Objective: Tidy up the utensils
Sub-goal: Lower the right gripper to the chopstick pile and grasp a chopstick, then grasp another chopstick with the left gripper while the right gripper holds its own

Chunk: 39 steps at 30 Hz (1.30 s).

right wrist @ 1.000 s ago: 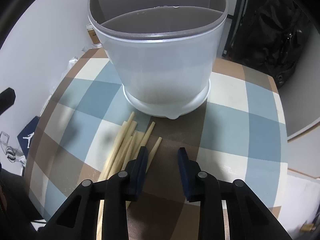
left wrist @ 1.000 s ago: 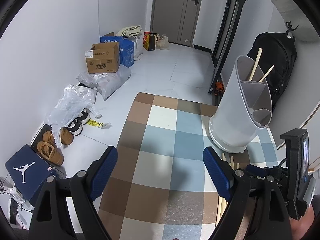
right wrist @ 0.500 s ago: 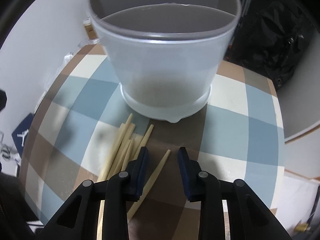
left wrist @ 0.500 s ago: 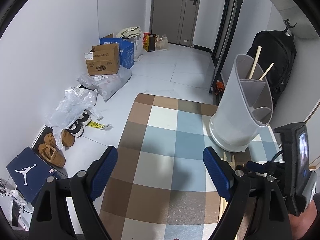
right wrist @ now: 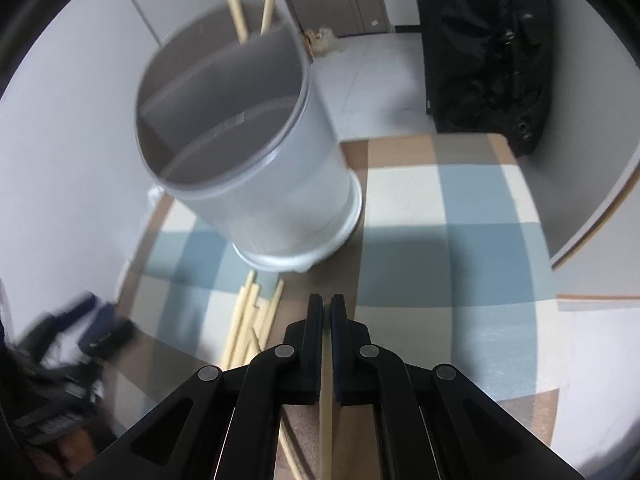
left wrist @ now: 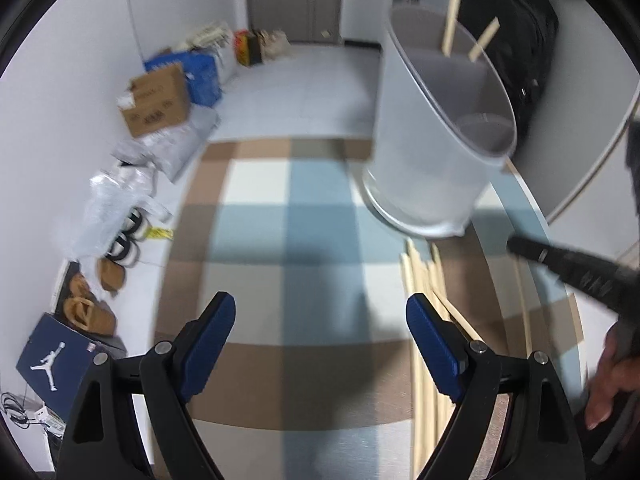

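Observation:
A grey divided utensil holder (left wrist: 436,128) (right wrist: 256,184) stands on the checked tablecloth (left wrist: 304,208), with two wooden chopsticks (right wrist: 240,12) upright in its far compartment. Several loose chopsticks (left wrist: 424,280) (right wrist: 248,320) lie on the cloth in front of its base. My right gripper (right wrist: 326,308) is shut on one chopstick (right wrist: 326,400), which runs back between the jaws, lifted off the cloth to the right of the pile. My left gripper (left wrist: 320,320) hangs open over bare cloth, left of the pile, with nothing between its blue pads (left wrist: 432,340).
A black backpack (left wrist: 520,40) (right wrist: 480,60) leans on the wall behind the table. Cardboard boxes (left wrist: 156,100), plastic bags, shoes and a blue shoebox (left wrist: 56,360) sit on the floor to the left. A person's hand (left wrist: 608,380) shows at the right edge.
My right gripper closed on one chopstick and rose, swinging right of the holder. My left gripper moved closer to the holder and the pile and stayed open.

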{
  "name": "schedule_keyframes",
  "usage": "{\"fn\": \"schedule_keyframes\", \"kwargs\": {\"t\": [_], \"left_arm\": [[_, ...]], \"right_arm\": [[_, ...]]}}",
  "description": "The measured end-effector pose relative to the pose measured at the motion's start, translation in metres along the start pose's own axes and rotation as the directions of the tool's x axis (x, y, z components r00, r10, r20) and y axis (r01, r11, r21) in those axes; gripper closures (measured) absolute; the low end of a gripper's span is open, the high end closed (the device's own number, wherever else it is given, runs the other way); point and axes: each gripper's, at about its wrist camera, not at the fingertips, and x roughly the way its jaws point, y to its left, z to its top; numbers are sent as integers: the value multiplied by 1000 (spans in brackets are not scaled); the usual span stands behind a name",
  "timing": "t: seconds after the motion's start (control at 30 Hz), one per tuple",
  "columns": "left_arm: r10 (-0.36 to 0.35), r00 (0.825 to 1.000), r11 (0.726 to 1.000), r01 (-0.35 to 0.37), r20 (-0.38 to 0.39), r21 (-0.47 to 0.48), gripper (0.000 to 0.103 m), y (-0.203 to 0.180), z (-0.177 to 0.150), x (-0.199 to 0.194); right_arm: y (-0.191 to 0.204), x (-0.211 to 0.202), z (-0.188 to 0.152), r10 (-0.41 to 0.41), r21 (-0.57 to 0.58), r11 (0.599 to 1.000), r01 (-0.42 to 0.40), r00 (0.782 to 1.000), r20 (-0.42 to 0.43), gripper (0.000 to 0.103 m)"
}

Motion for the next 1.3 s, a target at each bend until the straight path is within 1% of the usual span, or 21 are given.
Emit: {"fn": "schedule_keyframes", "kwargs": {"t": [0.07,0.17,0.23,0.3,0.43,0.67,0.77,0.9,1.13,1.3], "left_arm": [[-22,998,1000,22,-55,4,19,-6,-2,11],[-23,995,1000,24,-102,7,19,-12,-5,19],[-18,993,1000,19,-119,11,19,-16,-7,22],[10,991,1000,-7,-137,20,19,-19,-9,26],[21,986,1000,-20,-167,9,19,-20,-11,31],[33,980,999,-32,-196,11,19,-26,-11,38],[52,981,998,-47,-187,31,19,-30,-11,39],[48,981,999,-44,-188,24,19,-28,-9,40],[88,980,992,-71,-179,100,19,-34,2,45],[88,979,991,-67,-183,116,20,-37,10,51]], "right_arm": [[-8,-15,0,24,21,999,-24,999,27,100],[-20,-35,6,57,47,997,-61,996,74,100],[-24,-46,12,77,62,995,-84,992,104,100],[-24,-52,15,89,71,993,-98,988,127,100],[-30,-62,16,109,72,990,-124,978,178,100],[-36,-75,23,144,58,985,-164,957,250,100],[-39,-80,23,156,60,982,-178,951,267,100],[-45,-86,24,171,76,977,-201,942,288,100],[-52,-92,27,198,91,967,-238,928,315,100],[-53,-96,28,202,87,966,-242,922,330,100]]}}
